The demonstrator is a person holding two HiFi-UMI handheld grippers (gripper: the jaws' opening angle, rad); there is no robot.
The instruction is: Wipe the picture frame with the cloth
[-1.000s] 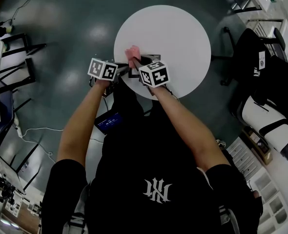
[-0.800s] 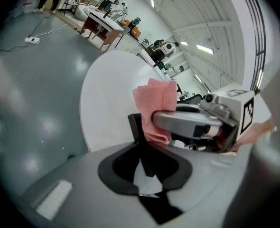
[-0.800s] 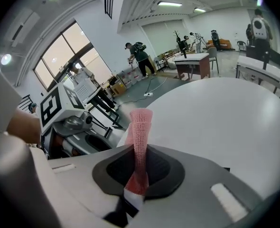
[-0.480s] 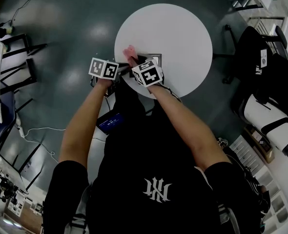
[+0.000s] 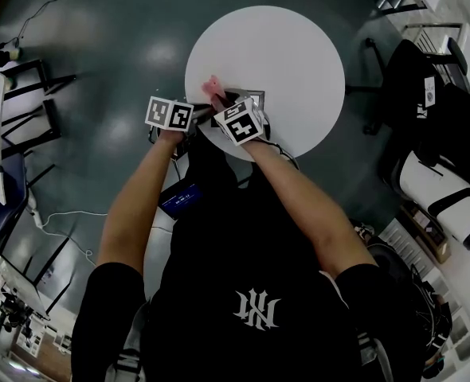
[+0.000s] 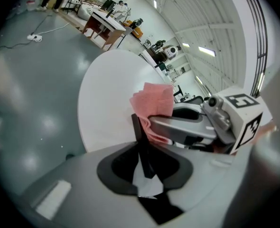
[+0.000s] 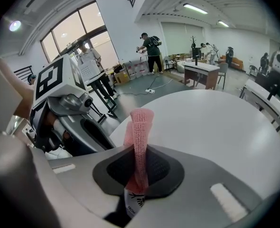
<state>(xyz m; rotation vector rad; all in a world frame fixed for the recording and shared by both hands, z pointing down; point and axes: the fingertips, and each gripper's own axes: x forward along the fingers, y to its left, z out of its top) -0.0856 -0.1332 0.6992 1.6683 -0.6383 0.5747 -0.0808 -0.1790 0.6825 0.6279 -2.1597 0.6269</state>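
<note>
L gripper (image 6: 142, 169): jaws nearly together, clamped on the thin dark edge of the picture frame (image 6: 140, 141); frame seen edge-on in the L gripper view, running up out of the jaw pads; a white sheet shows low down betw. the pads, at the frame's base. R gripper (image 7: 137, 177): jaws closed tight on the pink cloth (image 7: 139, 127); cloth sticks up from the pads as a narrow folded strip w/ a rounded top; a small white printed tag (image 7: 132, 204) hangs below it, print too small to read.

L gripper view: cloth lies against the frame's R side, touching it near the top, w/ the R gripper's grey jaws right behind the cloth. Head view: both grippers close together at the near-L edge of the round white table (image 5: 299, 46); frame just above the R gripper's marker cube, cloth at the frame's upper-L corner; can't tell if the frame's base sits on the tabletop. Rest of the table bare.

Bkgd: grey-green floor (image 5: 107, 30); black chair (image 5: 414, 94) to the R of the table; R gripper view shows 1 person (image 7: 152, 45) standing far off by a desk (image 7: 200, 71).
</note>
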